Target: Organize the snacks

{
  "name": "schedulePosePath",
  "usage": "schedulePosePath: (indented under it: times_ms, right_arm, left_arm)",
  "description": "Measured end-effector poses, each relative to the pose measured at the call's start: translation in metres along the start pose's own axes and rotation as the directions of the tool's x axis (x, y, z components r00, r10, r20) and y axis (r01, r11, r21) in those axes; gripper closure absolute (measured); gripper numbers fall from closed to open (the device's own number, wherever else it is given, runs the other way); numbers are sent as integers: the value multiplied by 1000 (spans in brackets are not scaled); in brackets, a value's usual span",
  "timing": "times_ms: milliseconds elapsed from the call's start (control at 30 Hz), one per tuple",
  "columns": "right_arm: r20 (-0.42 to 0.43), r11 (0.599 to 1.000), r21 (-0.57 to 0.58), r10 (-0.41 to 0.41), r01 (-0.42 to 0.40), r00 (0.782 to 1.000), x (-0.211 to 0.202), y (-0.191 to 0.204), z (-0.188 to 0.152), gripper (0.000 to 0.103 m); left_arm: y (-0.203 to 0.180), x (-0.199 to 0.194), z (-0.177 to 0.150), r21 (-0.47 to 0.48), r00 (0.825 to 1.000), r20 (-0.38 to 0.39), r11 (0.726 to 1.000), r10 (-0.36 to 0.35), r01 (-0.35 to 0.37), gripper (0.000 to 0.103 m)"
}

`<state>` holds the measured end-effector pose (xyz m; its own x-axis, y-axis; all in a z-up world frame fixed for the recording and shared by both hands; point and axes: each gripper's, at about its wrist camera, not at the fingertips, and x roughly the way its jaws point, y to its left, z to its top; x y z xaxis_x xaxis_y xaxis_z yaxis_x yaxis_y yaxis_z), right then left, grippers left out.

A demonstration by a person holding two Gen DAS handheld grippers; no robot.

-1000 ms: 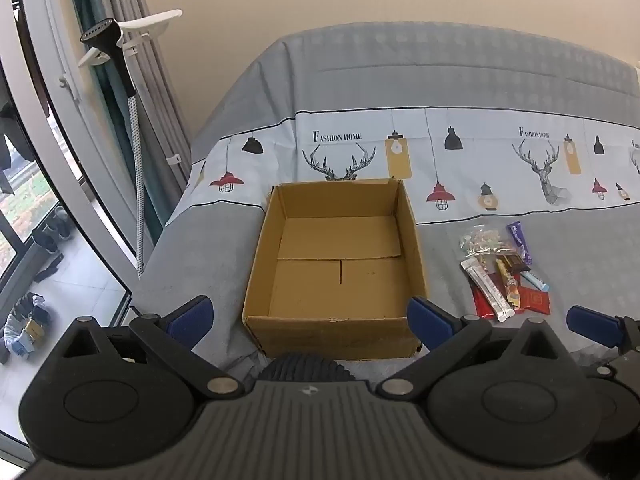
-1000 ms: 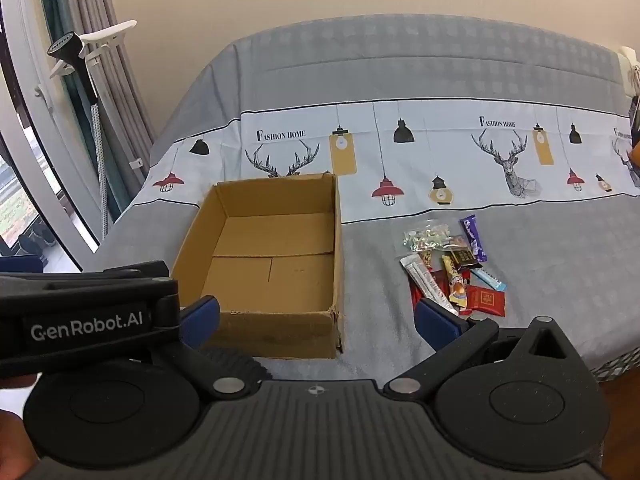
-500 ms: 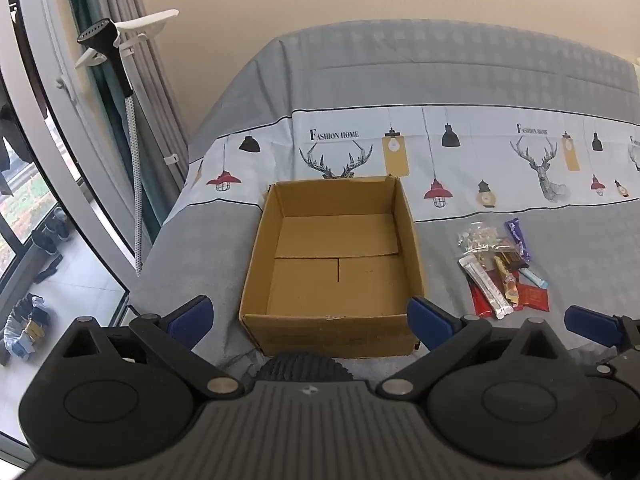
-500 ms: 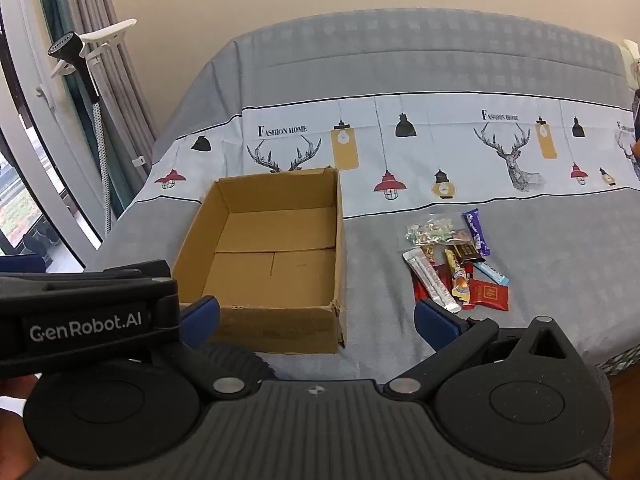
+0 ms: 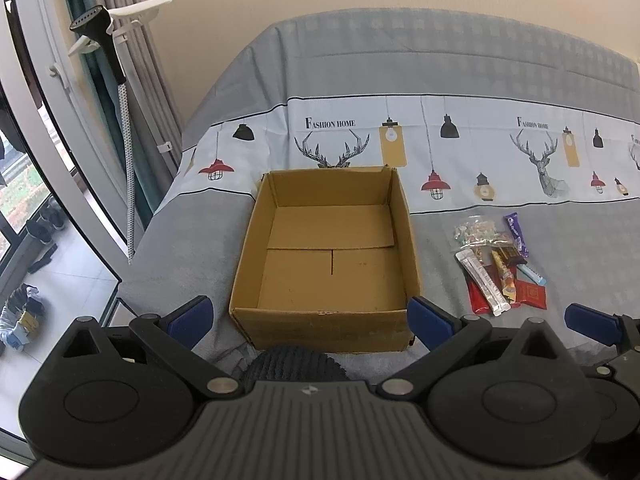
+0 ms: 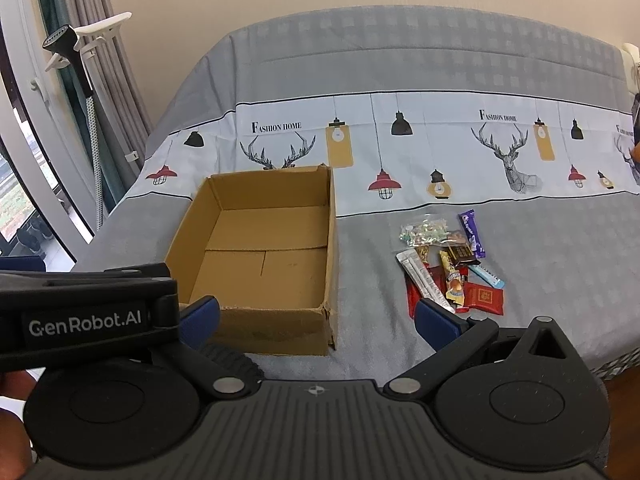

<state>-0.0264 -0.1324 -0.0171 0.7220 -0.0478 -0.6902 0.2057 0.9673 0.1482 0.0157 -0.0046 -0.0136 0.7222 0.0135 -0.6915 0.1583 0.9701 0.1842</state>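
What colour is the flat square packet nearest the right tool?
Red with gold print: the square packet lies at the snack pile's near edge, clearest in the right wrist view.

"Fashion home" on bedsheet (image 5: 460,148); "GenRobot.AI" on left gripper (image 6: 86,322).

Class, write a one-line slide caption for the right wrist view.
Open tongs face an empty cardboard box and a pile of snacks on the bed.

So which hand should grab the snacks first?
Probably the right gripper: the snacks lie just ahead of its right finger, while the left gripper faces the empty box.
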Motion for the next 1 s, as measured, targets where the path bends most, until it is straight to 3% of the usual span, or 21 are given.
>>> schedulePosePath:
  times_ms: [1000]
  right_arm:
    - [-14,1000,18,1,-1,1000,3,-7,-10,0]
  left_arm:
    - [-6,0,-6,20,1000,-13,1000,-3,3,0]
